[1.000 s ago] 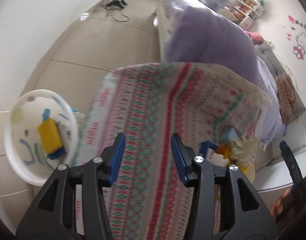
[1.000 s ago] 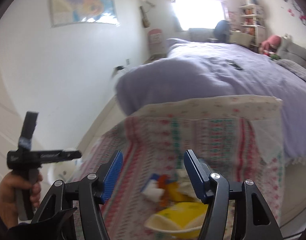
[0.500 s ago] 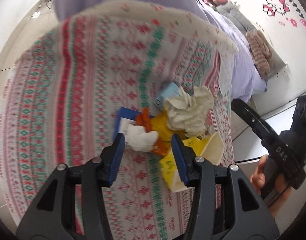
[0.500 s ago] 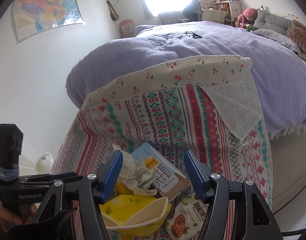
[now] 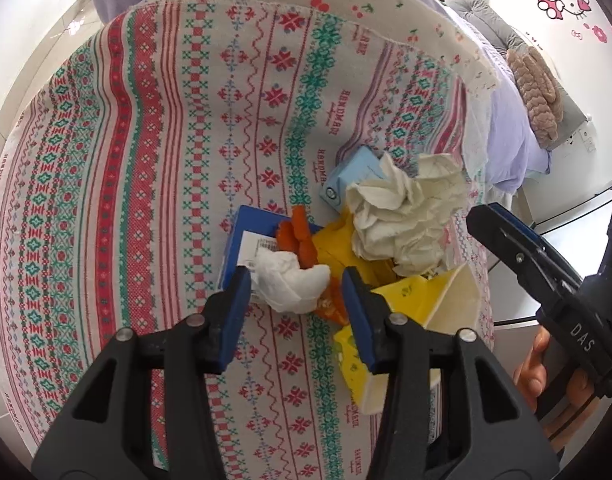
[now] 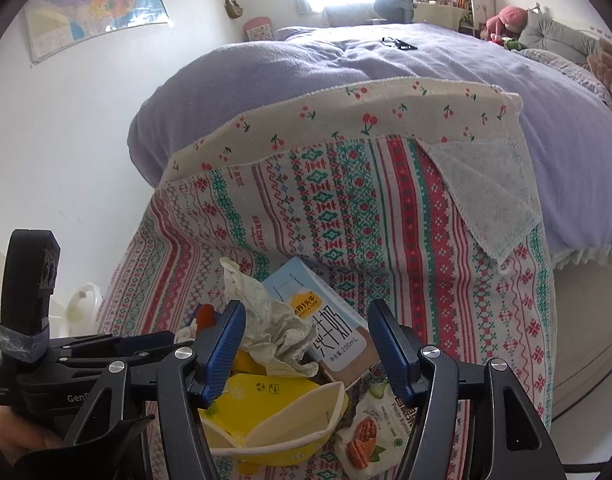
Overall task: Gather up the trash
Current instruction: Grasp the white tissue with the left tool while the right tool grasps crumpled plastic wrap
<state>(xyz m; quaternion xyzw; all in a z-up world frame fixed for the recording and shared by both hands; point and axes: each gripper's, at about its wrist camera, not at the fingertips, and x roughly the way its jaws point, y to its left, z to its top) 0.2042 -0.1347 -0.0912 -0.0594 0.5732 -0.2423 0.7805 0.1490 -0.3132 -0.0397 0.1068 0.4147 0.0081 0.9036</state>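
None of the trash has left the tabletop point(image 5: 146, 160) yet, by the look of it. The left gripper point(image 5: 296, 280) has its fingers closing around a white tissue wad point(image 5: 292, 284), not yet pinching. The right gripper point(image 6: 306, 346) hangs spread over crumpled paper point(image 6: 274, 320) and a yellow carton point(image 6: 274, 420); beyond its fingers lies a milk carton point(image 6: 325, 320).

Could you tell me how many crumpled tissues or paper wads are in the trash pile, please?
2. A white tissue wad lies between the left gripper fingers; a larger cream wad sits on the yellow carton. Others may be buried.
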